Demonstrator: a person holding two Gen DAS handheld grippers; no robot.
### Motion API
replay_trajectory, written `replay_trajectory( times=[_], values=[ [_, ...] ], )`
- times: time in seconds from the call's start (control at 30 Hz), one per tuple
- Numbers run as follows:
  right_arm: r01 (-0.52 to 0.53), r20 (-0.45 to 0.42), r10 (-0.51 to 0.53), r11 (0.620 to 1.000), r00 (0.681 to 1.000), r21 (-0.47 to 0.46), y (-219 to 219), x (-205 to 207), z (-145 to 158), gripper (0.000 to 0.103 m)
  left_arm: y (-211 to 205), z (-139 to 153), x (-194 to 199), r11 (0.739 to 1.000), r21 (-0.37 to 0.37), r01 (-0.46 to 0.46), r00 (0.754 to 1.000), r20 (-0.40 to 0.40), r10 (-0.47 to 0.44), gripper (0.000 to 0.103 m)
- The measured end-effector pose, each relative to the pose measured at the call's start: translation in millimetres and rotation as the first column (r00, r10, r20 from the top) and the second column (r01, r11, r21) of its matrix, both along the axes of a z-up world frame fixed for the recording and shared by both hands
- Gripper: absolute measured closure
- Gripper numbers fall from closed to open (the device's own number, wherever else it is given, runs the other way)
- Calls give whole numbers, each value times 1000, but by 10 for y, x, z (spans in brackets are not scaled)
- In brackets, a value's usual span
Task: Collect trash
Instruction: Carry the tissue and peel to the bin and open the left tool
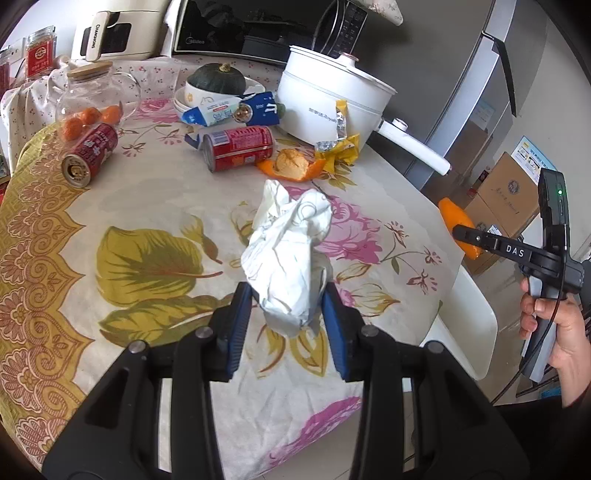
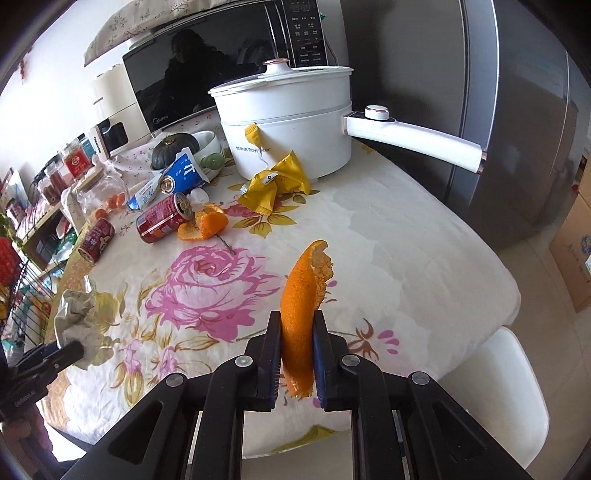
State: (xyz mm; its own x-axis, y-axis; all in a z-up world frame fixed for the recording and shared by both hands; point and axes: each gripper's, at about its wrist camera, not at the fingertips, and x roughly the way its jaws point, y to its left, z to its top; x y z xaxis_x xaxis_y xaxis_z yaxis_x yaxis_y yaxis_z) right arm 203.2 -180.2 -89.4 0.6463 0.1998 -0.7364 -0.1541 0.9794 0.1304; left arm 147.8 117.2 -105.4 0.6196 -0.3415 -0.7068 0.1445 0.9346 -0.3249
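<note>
My left gripper (image 1: 286, 295) is shut on a crumpled white paper wad (image 1: 288, 251) and holds it above the flowered tablecloth (image 1: 147, 229). My right gripper (image 2: 297, 325) is shut on a strip of orange peel (image 2: 303, 291), held upright above the table's near edge. The peel also shows in the left wrist view (image 1: 458, 225), and the paper wad shows in the right wrist view (image 2: 77, 317). On the table lie two red cans (image 1: 238, 147) (image 1: 90, 155), more orange peel (image 1: 291, 166), yellow wrappers (image 1: 340, 147) and a blue carton (image 1: 229, 110).
A white electric pot (image 1: 328, 107) with a long handle stands at the back right. A bowl with a green squash (image 1: 218, 79), a glass jar of small oranges (image 1: 92, 99), a microwave (image 1: 251, 26) and a white chair (image 2: 491, 384) beside the table.
</note>
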Motion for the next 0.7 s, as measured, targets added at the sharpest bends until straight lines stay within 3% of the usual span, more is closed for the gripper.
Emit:
replay_trajectory(
  times=[0.43,0.7],
  values=[
    [63,4,-63,998,998,-7,-743,-378,61,87,-849,76,92,991,-3,131,991,-2,-131,62],
    [143,-25,-143,990,989,-3,-1402,-677,-40,87,-1559,59,62,973,-1,232,973,10,-232,62]
  ],
)
